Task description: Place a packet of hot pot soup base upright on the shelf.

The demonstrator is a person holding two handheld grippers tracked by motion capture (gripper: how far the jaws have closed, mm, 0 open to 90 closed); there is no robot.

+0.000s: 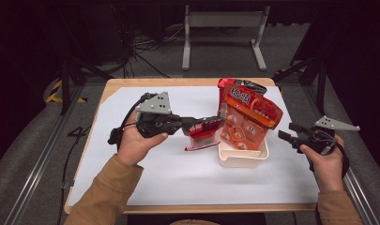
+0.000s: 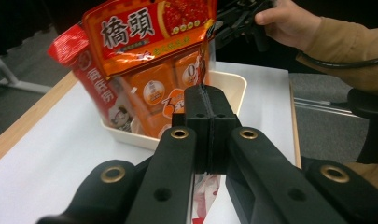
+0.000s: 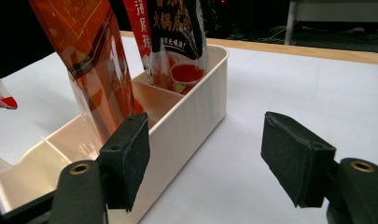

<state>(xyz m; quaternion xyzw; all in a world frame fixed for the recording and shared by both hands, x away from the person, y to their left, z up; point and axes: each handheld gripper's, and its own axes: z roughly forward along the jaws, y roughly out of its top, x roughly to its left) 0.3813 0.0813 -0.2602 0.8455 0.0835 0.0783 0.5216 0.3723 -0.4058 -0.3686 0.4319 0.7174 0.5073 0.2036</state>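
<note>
One cream plastic divided bin [image 1: 242,159] with two big packets standing in it: an orange one [image 1: 249,117] and a red-and-black one [image 1: 235,85] mostly hidden behind. Left gripper [image 1: 211,125] is clamped on a small red-and-clear sauce pouch [image 1: 202,136], held up just left of the bin; right gripper [image 1: 285,132] gapes empty

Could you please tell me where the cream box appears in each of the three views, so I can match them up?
High view: the cream box sits right of centre, under the packets.
Left gripper view: upper middle, beyond the shut jaws, its rim showing at right.
Right gripper view: left and centre, its wall between the open jaws.
Shared landmark: the orange packet standing in it.
</note>
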